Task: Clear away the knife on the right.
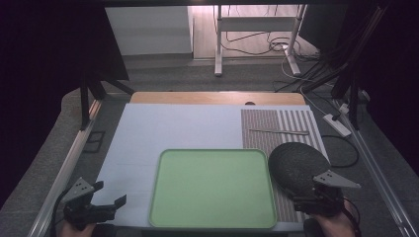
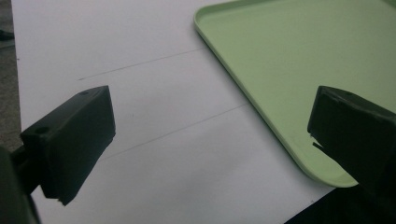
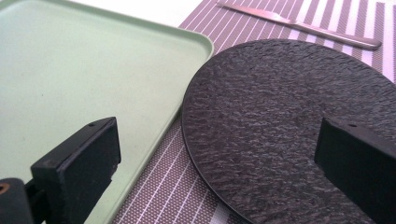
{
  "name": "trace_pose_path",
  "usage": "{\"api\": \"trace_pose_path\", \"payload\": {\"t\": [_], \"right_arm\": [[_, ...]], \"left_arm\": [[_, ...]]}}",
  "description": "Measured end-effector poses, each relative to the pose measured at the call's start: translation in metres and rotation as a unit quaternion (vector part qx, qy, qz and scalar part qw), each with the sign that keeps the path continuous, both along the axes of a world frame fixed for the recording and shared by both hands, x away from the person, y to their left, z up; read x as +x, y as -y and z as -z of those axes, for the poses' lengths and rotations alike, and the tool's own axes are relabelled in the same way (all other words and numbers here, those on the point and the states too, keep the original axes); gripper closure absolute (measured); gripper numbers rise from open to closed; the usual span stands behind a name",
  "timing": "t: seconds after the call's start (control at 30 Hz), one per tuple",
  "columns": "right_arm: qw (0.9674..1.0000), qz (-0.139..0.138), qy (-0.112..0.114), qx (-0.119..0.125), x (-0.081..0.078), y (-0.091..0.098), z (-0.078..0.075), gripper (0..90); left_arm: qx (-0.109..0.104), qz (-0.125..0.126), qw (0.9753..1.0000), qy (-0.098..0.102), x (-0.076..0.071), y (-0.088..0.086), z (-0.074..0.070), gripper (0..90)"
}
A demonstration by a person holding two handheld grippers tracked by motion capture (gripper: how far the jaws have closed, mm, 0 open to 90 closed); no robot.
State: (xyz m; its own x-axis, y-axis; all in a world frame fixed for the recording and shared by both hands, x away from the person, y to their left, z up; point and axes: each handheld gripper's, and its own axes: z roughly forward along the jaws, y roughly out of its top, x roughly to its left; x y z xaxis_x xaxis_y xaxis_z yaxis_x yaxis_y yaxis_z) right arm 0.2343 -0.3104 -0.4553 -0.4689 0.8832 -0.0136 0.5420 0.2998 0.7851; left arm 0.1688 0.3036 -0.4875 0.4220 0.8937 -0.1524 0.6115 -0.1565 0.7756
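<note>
The left gripper (image 1: 109, 194) is hovering over the white sheet (image 1: 163, 133) on the tabletop, its jaws spread wide and holding nothing; the green tray (image 2: 280, 60) is lying just beyond its right jaw. The right gripper (image 3: 215, 163) is hanging with jaws wide apart and empty, the dark round plate (image 3: 280, 126) sitting under its right jaw on the striped mat (image 3: 159, 191). A knife (image 3: 299, 25) is lying well ahead.

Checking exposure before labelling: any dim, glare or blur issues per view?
High view: dim, with black sides; a bright patch at top centre; green tray readable. Left gripper view: white sheet evenly lit, near jaws slightly soft. Right gripper view: dark plate texture crisp, knife shows mild sheen.
</note>
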Motion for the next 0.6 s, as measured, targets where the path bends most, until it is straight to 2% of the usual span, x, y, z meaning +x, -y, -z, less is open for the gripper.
{"api": "trace_pose_path", "payload": {"t": [0.2,0.6], "right_arm": [[0.9999,-0.012,-0.006,-0.005,0.0009,-0.0019,0.0006,1.0],[0.9996,-0.014,-0.022,-0.01,0.0042,-0.0029,0.0018,1.0]], "left_arm": [[-0.002,0.003,1.0,-0.002,0.0003,0.0,0.0003,1.8],[-0.009,0.004,0.9999,-0.004,0.0004,-0.0014,0.0007,2.0]]}}
